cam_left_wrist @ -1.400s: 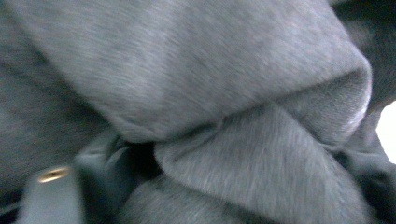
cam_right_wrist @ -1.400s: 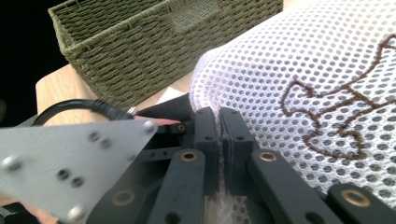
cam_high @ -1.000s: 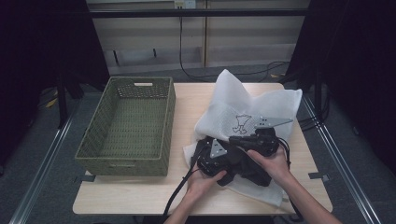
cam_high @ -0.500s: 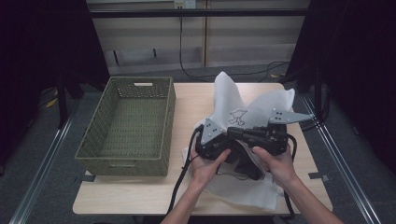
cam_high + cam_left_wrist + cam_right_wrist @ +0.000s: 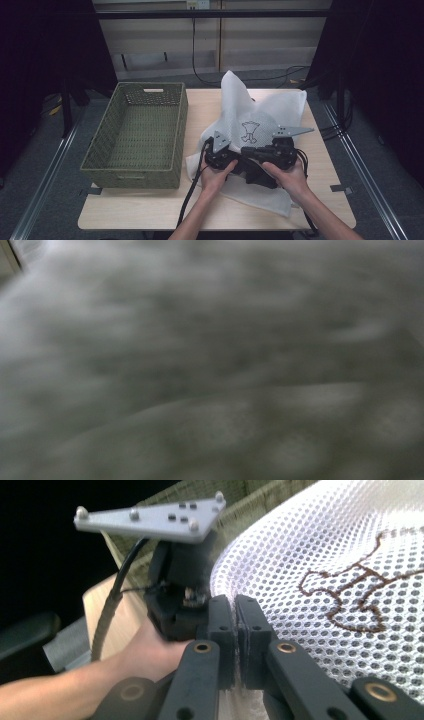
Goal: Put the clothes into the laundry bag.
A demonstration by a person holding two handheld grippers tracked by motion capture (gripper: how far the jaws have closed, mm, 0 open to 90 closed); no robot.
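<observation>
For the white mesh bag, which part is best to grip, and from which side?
Grip the white mesh bag along a thin free edge, coming in from the person's side, as the right gripper does: the fabric is limp and flat, so only a pinched edge or fold gives purchase.

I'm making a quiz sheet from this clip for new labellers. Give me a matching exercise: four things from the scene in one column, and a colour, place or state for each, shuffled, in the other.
Things:
1. basket
2. mesh bag
3. right gripper
4. left gripper

Descriptions:
A. white, with a brown printed design
B. woven, green, on the table's left part
C. jaws pressed together on white mesh
D. held at the bag's left edge, a black cable trailing toward the table's near edge

Pairs: 1-B, 2-A, 3-C, 4-D
</observation>
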